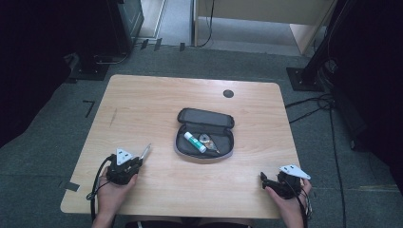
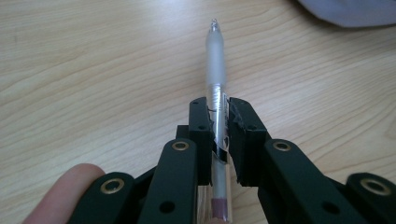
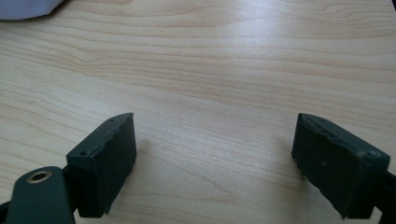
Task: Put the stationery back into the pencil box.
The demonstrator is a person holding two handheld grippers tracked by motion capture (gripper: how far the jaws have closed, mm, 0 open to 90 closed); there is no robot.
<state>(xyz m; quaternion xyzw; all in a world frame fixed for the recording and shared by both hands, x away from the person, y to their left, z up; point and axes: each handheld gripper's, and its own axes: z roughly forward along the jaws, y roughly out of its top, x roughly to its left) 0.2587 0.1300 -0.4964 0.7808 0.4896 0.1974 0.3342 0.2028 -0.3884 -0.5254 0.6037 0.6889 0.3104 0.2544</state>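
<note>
High view is showing a wooden table [image 1: 142,102] with an open grey pencil case [image 1: 205,134] lying near its middle (a glue stick [image 1: 195,142] is sitting inside). Near the front-left edge, the left gripper [image 2: 219,121] is clamping its 2 jaws on a clear pen [image 2: 215,70], which is pointing toward the case. Front right, the right gripper [image 3: 212,156] is resting with jaws spread wide, gripping nothing.

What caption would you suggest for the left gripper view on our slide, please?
Left gripper shut on a translucent pen, pointing it across the wooden table.
</note>
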